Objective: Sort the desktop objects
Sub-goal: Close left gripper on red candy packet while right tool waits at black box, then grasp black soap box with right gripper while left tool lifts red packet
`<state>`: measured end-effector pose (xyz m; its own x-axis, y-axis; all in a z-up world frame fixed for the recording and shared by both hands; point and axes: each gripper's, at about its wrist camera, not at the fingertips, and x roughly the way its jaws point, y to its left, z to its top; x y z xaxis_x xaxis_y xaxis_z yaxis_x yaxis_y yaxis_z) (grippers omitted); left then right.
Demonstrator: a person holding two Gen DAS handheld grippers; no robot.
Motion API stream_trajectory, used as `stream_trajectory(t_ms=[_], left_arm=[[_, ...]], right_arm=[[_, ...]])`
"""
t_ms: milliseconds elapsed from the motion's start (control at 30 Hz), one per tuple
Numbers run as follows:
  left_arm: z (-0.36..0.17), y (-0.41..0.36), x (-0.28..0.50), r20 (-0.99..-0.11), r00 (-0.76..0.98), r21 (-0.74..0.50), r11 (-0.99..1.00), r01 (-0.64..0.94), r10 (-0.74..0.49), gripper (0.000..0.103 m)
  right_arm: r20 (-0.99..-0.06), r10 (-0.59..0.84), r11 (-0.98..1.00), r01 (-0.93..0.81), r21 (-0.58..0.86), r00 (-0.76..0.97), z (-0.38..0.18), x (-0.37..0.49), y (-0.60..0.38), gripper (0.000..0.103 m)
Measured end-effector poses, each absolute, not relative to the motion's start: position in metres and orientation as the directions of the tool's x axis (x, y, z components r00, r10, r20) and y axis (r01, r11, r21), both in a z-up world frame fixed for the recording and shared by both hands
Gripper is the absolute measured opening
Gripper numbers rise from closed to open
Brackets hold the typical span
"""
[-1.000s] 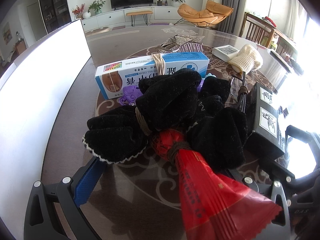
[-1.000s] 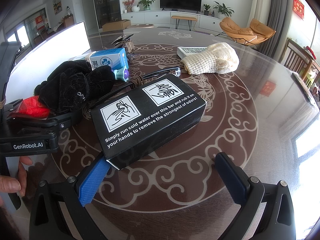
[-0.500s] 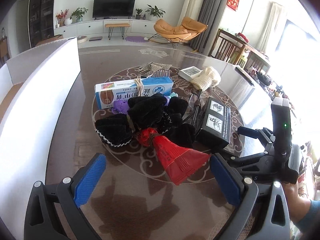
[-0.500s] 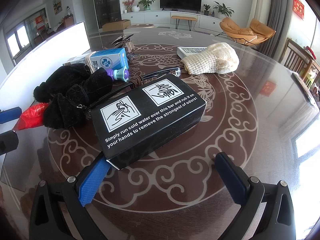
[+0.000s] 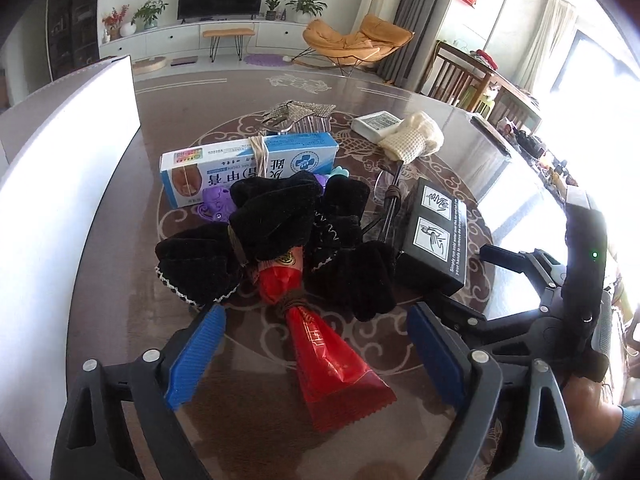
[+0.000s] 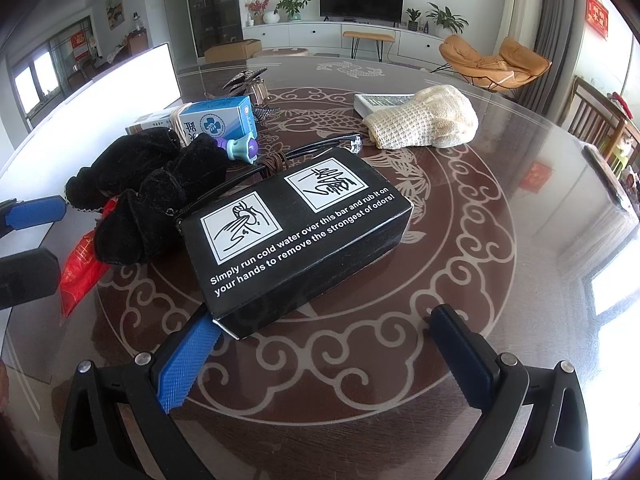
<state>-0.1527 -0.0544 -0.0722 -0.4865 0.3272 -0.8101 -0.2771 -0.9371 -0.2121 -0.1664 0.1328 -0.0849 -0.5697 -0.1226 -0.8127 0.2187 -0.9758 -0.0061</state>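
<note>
Red, glossy foil packet [image 5: 332, 364] now lies between the left hand-held gripper [image 5: 316, 354] pads, whose jaws have just been closing, still untouching. Black velvet bow [image 5: 276, 240] sits at 12 o'clock. Right hand-held gripper [image 6: 324, 356] gapes, unmoved, beside the matte black box [image 6: 296, 232].

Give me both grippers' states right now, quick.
Left gripper: open, jaws just been closing, red packet between them untouched.
Right gripper: open, holding nothing; black box lies just ahead.

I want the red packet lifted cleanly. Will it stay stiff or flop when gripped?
The red packet looks like thin crinkly film, so it probably flops and slips. Twine ties its neck to the black velvet bundle, which would likely drag along.
</note>
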Motion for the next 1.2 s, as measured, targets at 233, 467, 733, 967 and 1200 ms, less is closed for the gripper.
stream_trajectory(t_ms=[233,467,733,967,1200], left_arm=[[-0.086,-0.056,-0.15,-0.848,-0.446,-0.198,-0.952,-0.234,0.287,0.023],[-0.089,-0.067,-0.076,-0.853,-0.467,-0.141,-0.965,-0.222,0.232,0.023],[-0.093,-0.055,-0.074,-0.851,-0.509,0.012,-0.966,-0.259,0.126,0.066],[-0.095,-0.057,-0.072,-0.814,-0.561,-0.007,-0.969,-0.245,0.148,0.073],[-0.097,-0.051,-0.078,-0.809,-0.569,-0.004,-0.969,-0.247,0.148,0.082]], right_arm=[[-0.813,-0.123,-0.976,0.219,-0.006,-0.57,-0.085,-0.167,0.133,0.103],[-0.812,-0.123,-0.976,0.219,-0.006,-0.57,-0.085,-0.167,0.132,0.103],[-0.812,-0.124,-0.976,0.219,-0.004,-0.57,-0.085,-0.167,0.133,0.103],[-0.846,-0.227,-0.964,0.237,0.123,-0.483,-0.077,-0.167,0.162,0.103],[-0.824,-0.338,-0.906,-0.08,0.416,-0.455,-0.058,-0.216,0.179,0.103]])
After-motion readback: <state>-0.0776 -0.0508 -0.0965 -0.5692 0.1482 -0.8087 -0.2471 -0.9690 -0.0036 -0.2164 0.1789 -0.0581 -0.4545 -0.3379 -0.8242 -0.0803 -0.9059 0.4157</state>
